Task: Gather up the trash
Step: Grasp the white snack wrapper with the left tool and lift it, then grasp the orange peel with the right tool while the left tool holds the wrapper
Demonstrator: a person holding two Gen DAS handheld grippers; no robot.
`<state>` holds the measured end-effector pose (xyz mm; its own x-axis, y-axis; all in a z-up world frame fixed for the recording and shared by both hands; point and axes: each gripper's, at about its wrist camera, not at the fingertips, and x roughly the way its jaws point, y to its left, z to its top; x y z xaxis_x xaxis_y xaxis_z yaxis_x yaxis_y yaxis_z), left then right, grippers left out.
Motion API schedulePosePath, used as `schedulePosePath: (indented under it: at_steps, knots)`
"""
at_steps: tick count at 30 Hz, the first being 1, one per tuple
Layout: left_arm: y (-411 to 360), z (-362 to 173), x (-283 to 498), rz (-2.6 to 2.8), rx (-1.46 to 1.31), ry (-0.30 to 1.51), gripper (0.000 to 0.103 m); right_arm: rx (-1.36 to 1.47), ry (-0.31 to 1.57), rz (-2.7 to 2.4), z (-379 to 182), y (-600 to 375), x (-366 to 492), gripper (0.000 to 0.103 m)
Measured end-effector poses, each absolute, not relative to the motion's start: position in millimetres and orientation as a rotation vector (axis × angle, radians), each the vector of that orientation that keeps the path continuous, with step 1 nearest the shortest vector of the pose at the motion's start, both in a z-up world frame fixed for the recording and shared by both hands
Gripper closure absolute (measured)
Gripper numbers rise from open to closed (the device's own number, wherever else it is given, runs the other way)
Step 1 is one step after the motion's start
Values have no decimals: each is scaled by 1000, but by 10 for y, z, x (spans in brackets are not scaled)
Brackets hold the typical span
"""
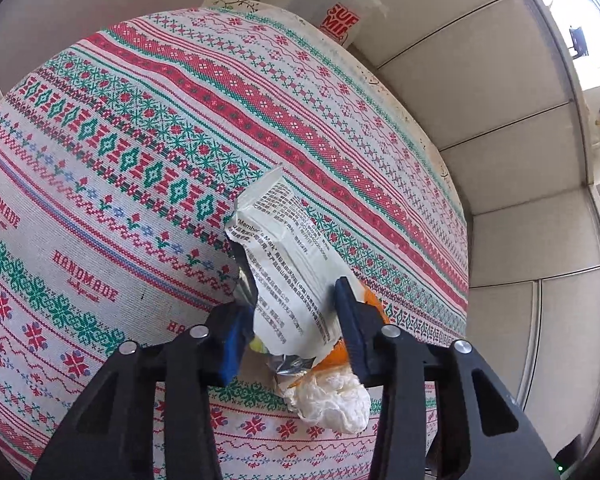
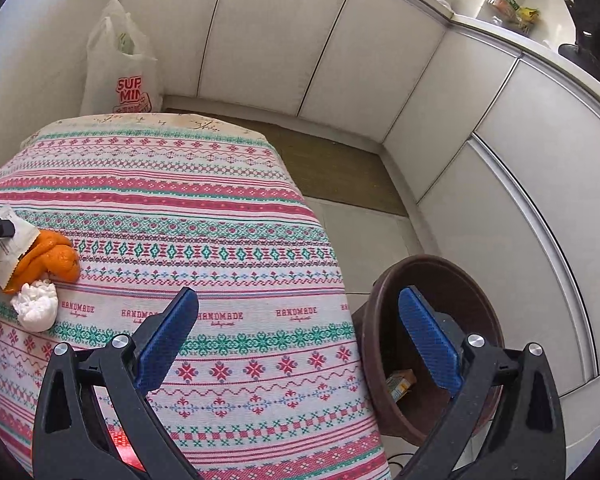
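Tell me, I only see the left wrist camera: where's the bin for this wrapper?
Observer: A brown bin stands on the floor, right beside the table.
Operator: Anything in it?
Observer: A small carton lies at its bottom.
Operator: My left gripper holds the wrapper. Is the other busy?
Observer: No, the right gripper is open and empty.

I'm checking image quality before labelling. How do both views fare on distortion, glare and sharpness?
Left wrist view: strong fisheye bending of the tablecloth; blown-out window glare top right; the wrapper print is sharp. Right wrist view: cabinet doors curve heavily, light is even, and the orange peel is crisp near the left edge.
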<state>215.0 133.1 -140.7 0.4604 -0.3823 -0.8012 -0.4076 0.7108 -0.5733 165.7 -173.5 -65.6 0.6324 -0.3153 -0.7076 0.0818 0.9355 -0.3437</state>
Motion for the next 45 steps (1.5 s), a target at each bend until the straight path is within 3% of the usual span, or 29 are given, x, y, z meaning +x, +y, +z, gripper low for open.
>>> schedulePosePath:
  at_steps: [3, 7, 15, 19, 26, 34, 39, 42, 45]
  knots:
    - [1378, -1292, 2083, -18, -800, 1108, 77, -291, 869, -214, -674, -1672, 1674, 7]
    - [1380, -1043, 1968, -48, -707, 1061, 77, -184, 928, -135, -710, -1636, 1758, 7]
    - [1359, -418, 1597, -58, -469, 945, 77, 309, 1285, 285, -1133, -1358, 2158, 7]
    - [1464, -212, 1473, -41, -433, 886, 77, 432, 1331, 383, -1188, -1101, 2265, 11]
    - [1717, -23, 1390, -9, -442, 820, 77, 537, 1374, 409, -1305, -758, 2419, 37]
    - [1885, -17, 1397, 6, -466, 807, 77, 493, 1430, 313, -1524, -437, 2536, 41]
    - [1910, -45, 1415, 3, -475, 815, 77, 438, 1423, 252, -1626, -372, 2565, 52]
    - [1892, -55, 1424, 3, -472, 818, 77, 445, 1411, 243, -1657, -330, 2596, 73]
    - [1900, -74, 1436, 5, -476, 823, 77, 455, 1403, 250, -1648, -366, 2581, 79]
